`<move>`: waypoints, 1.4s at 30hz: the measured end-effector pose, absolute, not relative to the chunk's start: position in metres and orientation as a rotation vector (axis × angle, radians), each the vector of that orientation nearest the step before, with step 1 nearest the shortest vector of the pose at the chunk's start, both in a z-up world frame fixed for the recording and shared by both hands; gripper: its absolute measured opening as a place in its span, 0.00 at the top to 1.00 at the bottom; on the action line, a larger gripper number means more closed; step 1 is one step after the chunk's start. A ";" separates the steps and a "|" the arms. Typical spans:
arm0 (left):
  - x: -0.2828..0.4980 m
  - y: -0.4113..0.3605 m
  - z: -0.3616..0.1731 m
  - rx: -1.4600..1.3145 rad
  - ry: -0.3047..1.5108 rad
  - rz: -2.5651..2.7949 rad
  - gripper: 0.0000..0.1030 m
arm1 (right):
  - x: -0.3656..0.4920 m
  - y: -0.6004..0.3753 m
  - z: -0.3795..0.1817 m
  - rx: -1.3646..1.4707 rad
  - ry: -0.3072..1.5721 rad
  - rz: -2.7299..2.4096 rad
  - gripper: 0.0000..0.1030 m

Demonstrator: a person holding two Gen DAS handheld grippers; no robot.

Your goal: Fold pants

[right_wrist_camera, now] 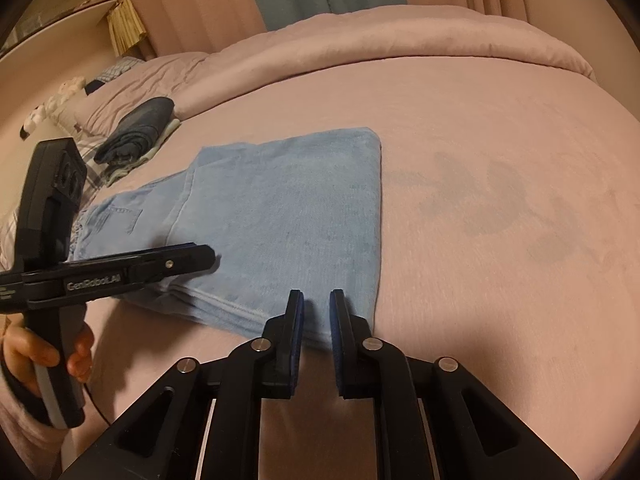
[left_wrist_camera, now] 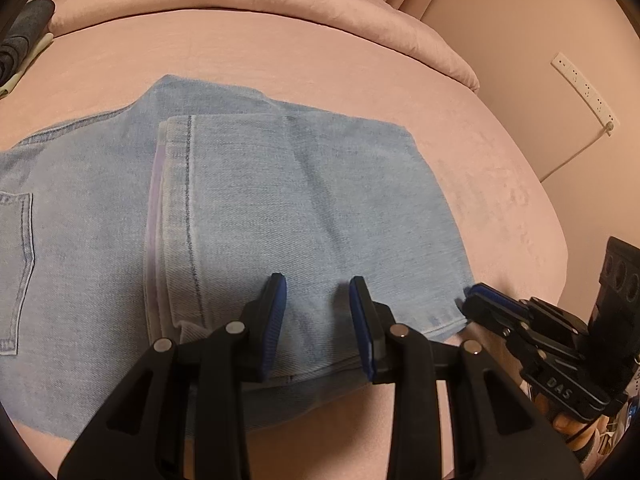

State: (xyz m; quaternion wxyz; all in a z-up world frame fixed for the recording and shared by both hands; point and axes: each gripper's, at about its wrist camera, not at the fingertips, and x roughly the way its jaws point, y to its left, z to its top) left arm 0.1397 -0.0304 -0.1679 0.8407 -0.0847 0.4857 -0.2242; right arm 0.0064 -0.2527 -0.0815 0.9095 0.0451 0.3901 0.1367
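Light blue jeans (left_wrist_camera: 248,208) lie folded flat on the pink bed (left_wrist_camera: 500,184), a leg hem laid across the seat and a back pocket at the far left. My left gripper (left_wrist_camera: 319,300) hangs over their near edge, open, with flat denim showing in the gap. My right gripper (left_wrist_camera: 472,294) comes in from the right and touches the jeans' near right corner. In the right wrist view my right gripper (right_wrist_camera: 317,304) stands narrowly open over that corner of the jeans (right_wrist_camera: 280,208); its pads press on nothing. My left gripper (right_wrist_camera: 210,258) reaches in level from the left, held by a hand (right_wrist_camera: 24,352).
A stack of dark folded clothes (right_wrist_camera: 136,132) sits at the back left, beside pillows. A rolled pink duvet (right_wrist_camera: 400,36) runs along the far side. A power strip (left_wrist_camera: 584,88) with a cord hangs on the wall to the right. Bare bedsheet (right_wrist_camera: 500,200) stretches right of the jeans.
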 end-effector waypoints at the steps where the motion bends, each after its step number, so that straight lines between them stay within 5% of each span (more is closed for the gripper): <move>1: 0.139 -0.031 -0.168 -0.178 1.025 -0.472 0.69 | 0.005 -0.252 -0.081 0.091 0.807 0.284 0.82; 13: 0.133 -0.032 -0.166 -0.201 1.012 -0.438 0.68 | -0.002 -0.250 -0.089 0.071 0.786 0.292 0.80; 18: 0.117 -0.012 -0.151 -0.253 0.959 -0.415 0.43 | -0.003 -0.250 -0.089 0.073 0.779 0.304 0.76; 20: 0.109 0.005 -0.142 -0.294 0.927 -0.404 0.41 | -0.004 -0.251 -0.089 0.085 0.777 0.316 0.72; 23: 0.099 0.035 -0.133 -0.333 0.897 -0.334 0.31 | -0.006 -0.245 -0.088 0.076 0.776 0.337 0.58; 27: 0.084 0.081 -0.128 -0.441 0.870 -0.260 0.29 | -0.009 -0.229 -0.086 0.006 0.766 0.327 0.42; 42: 0.031 0.196 -0.168 -0.930 0.849 -0.135 0.29 | -0.004 -0.183 -0.068 0.033 0.737 0.460 0.41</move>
